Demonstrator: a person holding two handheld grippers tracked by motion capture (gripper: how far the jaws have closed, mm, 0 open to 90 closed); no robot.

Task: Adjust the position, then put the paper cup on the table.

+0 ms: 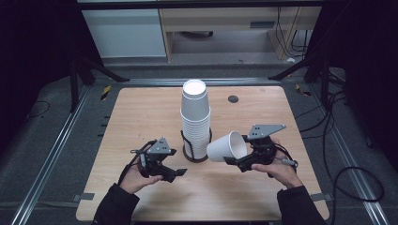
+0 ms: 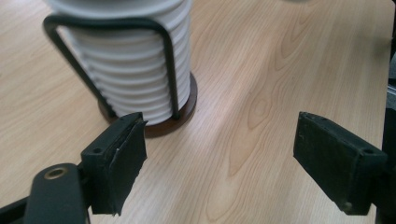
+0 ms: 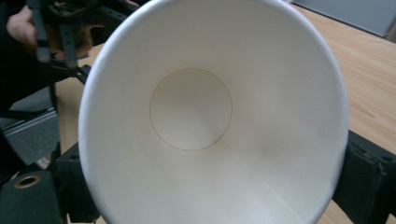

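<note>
Both grippers sit low over the near half of the table (image 1: pixel 141 112), one to each side of a stack (image 1: pixel 195 119) of white paper cups. The left gripper (image 1: pixel 174 172) has its jaws spread wide with nothing between them; in its own view (image 2: pixel 219 158) bare wood shows in the gap. The right gripper (image 1: pixel 230 158) is clamped across a single cup (image 1: pixel 227 146), one jaw on each side of the wall near the rim (image 3: pixel 210 140).

The table is pale wood with rounded corners, standing on grey floor between metal rails, with dark surroundings, light cabinets at the back and cables trailing at the right. A small dark round disc (image 1: pixel 233 99) is set in the tabletop near the far edge.

The stack stands upside down, bases upward, in a dark wire holder (image 1: pixel 195 154) with a round base, at the table's middle. Its separate cups are too many and too close to count; the rims show as tight rings (image 2: pixel 140 79).

The held cup lies tilted on its side, just right of the holder, mouth toward the right gripper's camera.

Two hands come in from the near edge in dark sleeves, left hand (image 1: pixel 136 178) and right hand (image 1: pixel 277 169), each wrapped around its gripper from beneath.
</note>
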